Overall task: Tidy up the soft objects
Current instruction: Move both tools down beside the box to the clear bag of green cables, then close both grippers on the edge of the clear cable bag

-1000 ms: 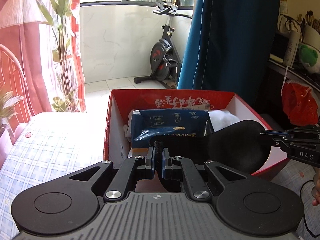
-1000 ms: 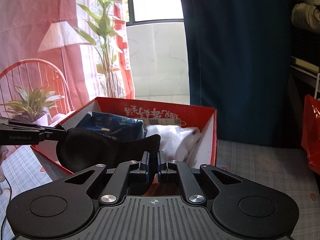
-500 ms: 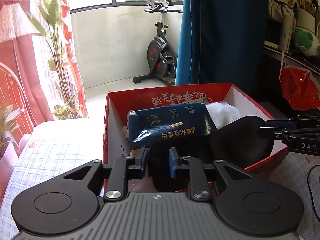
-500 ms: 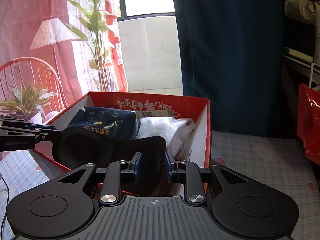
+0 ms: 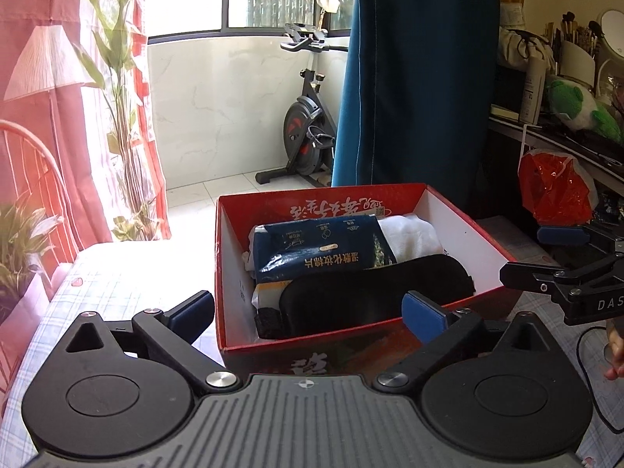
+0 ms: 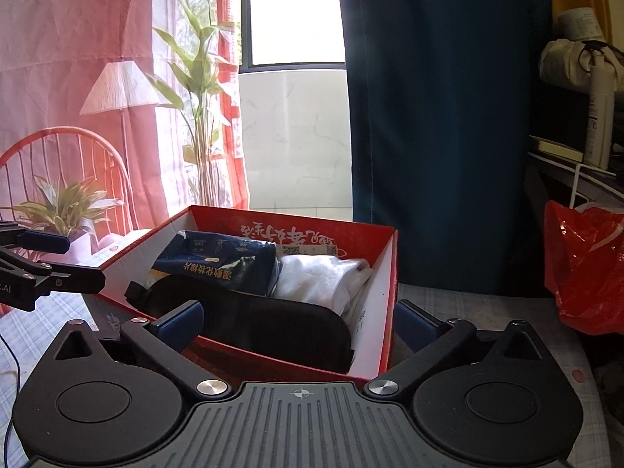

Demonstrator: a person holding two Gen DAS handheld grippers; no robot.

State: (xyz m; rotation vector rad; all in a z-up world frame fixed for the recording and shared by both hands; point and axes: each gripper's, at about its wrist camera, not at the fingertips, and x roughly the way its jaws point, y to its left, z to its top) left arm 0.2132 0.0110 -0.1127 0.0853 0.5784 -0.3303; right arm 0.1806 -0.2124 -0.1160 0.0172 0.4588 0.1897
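A black eye mask (image 5: 374, 292) lies inside the red box (image 5: 319, 204) at its near side, and shows in the right wrist view (image 6: 273, 323) too. Behind it lie a dark blue packet (image 5: 323, 249) and white cloth (image 5: 413, 234). My left gripper (image 5: 308, 312) is open and empty, just in front of the box's near wall. My right gripper (image 6: 298, 321) is open and empty, at the box's near right corner. Each gripper appears at the edge of the other's view: the right one (image 5: 561, 261) and the left one (image 6: 43, 261).
The box stands on a blue checked cloth (image 5: 128, 284). A red plastic bag (image 5: 553, 187) hangs at the right by a cluttered shelf (image 5: 565, 132). A blue curtain (image 5: 421, 78), an exercise bike (image 5: 308, 124) and plants (image 6: 66, 206) stand behind.
Both grippers opened and let go of the black eye mask, which now lies in the box. Both have drawn back from the box.
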